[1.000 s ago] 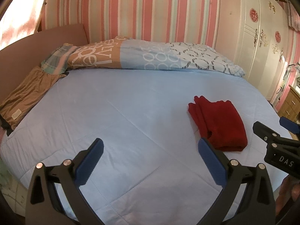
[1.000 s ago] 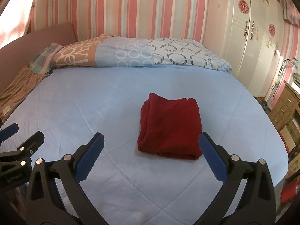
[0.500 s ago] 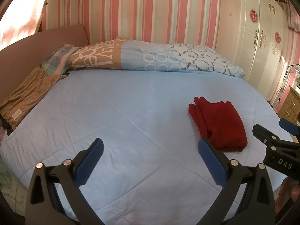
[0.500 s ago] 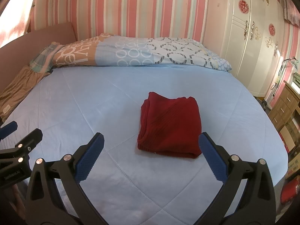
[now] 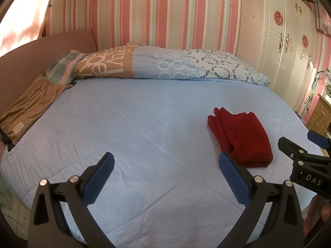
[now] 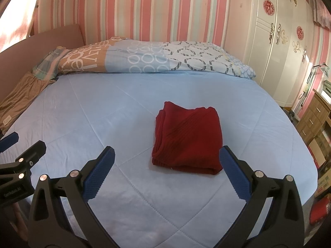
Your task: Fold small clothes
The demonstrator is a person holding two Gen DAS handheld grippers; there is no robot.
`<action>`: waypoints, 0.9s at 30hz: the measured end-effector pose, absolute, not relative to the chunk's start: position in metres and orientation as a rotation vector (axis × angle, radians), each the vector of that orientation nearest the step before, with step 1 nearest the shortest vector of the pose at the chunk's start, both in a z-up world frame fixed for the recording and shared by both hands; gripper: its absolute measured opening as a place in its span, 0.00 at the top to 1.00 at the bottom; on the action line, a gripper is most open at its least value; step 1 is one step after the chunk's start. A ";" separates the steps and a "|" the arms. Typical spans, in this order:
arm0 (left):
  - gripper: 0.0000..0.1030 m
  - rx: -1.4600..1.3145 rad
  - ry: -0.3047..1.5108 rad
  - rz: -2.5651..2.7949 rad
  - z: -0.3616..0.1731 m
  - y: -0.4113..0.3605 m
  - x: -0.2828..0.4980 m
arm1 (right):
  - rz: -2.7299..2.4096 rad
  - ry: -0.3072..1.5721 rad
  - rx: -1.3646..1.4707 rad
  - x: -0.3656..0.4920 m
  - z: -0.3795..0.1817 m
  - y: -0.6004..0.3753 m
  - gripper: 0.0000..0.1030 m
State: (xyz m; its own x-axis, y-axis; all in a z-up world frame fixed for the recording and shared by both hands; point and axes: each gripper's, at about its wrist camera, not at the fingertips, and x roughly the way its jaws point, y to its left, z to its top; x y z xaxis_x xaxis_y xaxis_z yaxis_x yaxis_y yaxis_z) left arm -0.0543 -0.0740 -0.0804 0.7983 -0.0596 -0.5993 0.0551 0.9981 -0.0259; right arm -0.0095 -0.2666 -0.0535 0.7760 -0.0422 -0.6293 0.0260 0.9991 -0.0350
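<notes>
Left wrist view: the left gripper (image 5: pixel 165 177) is spread wide over the light blue quilt (image 5: pixel 134 134); the right gripper (image 5: pixel 298 155) beside it reads "DAS". Right wrist view: its jaws gape, empty, before the folded red garment (image 6: pixel 188 140), whose long axis runs toward the patterned pillow (image 6: pixel 149 57).
</notes>
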 end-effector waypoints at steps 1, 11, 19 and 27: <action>0.02 -0.006 0.644 -0.061 -0.081 -0.074 -0.054 | -0.036 0.681 -0.025 -0.010 -0.054 -0.267 0.03; 0.02 -0.002 0.641 -0.059 -0.079 -0.072 -0.053 | -0.039 0.680 -0.028 -0.010 -0.054 -0.267 0.03; 0.02 0.008 0.622 -0.052 -0.078 -0.067 -0.054 | -0.040 0.681 -0.032 -0.010 -0.054 -0.267 0.03; 0.02 0.013 0.611 -0.055 -0.078 -0.067 -0.056 | -0.039 0.682 -0.034 -0.010 -0.054 -0.269 0.03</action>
